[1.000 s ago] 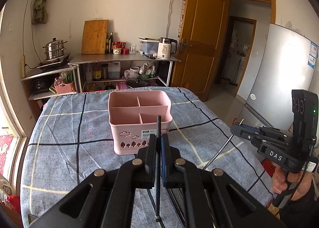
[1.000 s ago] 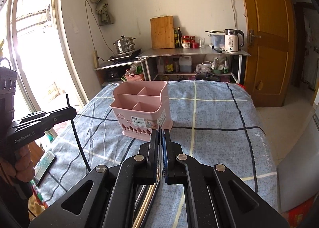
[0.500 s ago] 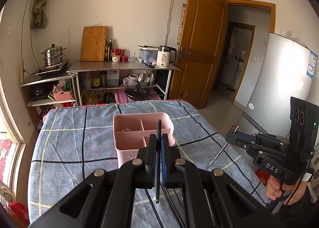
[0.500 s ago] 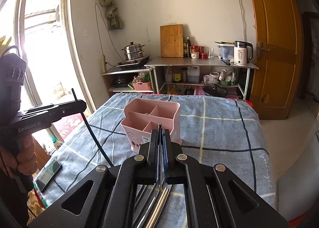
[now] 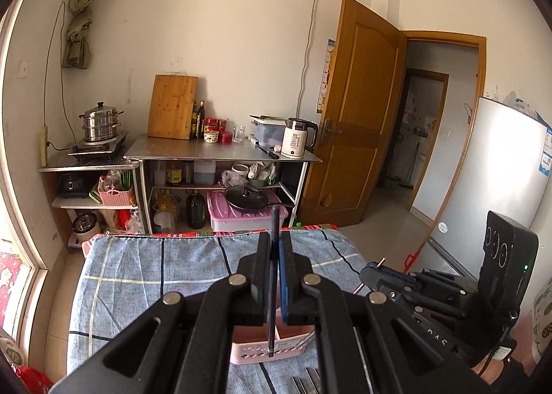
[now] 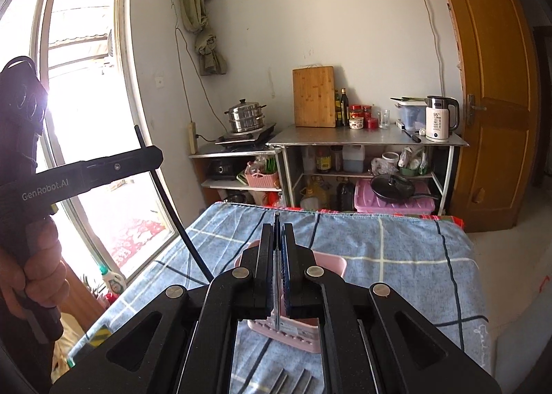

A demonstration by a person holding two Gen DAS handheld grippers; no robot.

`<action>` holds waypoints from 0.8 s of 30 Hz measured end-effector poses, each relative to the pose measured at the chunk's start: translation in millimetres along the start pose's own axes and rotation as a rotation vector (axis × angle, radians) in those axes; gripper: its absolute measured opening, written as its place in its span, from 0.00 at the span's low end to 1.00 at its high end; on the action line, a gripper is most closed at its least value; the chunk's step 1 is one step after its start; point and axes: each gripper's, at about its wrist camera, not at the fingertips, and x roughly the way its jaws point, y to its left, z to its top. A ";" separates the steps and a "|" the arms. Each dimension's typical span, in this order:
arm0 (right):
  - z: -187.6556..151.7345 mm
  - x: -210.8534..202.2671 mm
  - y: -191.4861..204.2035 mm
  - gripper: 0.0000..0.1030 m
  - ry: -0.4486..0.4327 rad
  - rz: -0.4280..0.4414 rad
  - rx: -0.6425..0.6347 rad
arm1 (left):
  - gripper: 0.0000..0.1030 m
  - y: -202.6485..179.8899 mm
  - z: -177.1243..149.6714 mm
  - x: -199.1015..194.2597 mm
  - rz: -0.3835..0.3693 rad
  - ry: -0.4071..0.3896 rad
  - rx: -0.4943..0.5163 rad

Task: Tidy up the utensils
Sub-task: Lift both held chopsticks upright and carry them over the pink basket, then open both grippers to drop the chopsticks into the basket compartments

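Below both pairs of fingers, the blue checked tablecloth (image 6: 396, 256) is carrying the pink caddy (image 6: 331, 264), the one container that matters. Its compartments are almost wholly hidden behind the closed jaws in both views, so what is lying inside cannot be told. Only its slotted lower wall and part of the rim are showing.

Nearer the camera than the caddy, a few flat metal utensils (image 6: 293, 382) are waiting on the cloth, beneath the right gripper's linkage.

The left gripper (image 5: 274, 276) is pinching a black chopstick (image 5: 273, 256) between nearly closed fingers, the stick standing roughly upright, its top poking above the fingertips and its lower end hanging in front of the caddy's wall. The right gripper (image 6: 277, 263) is clamping a thin metal utensil (image 6: 276, 290) the same way, fingers almost touching, the piece running down between them toward the caddy.

The main risk, as I judge it, is coming from the blocked view: both grippers are crowding over one small container, so the two tools could be knocking together, or a tip could be catching the rim or a divider and tipping the light caddy. A thin stick held by so narrow a pinch could also be swivelling in the pads and landing outside, or in the wrong compartment.
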 end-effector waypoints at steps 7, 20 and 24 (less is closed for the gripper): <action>12.1 27.7 4.8 0.04 -0.028 0.013 0.023 | 0.04 17.5 6.7 23.1 0.020 -0.012 -0.018; -20.9 85.8 -6.8 0.04 0.103 0.026 0.067 | 0.05 51.7 -36.9 71.3 0.029 0.096 -0.110; -26.1 91.2 -10.5 0.04 0.129 0.014 0.068 | 0.07 55.7 -43.4 75.4 0.034 0.106 -0.123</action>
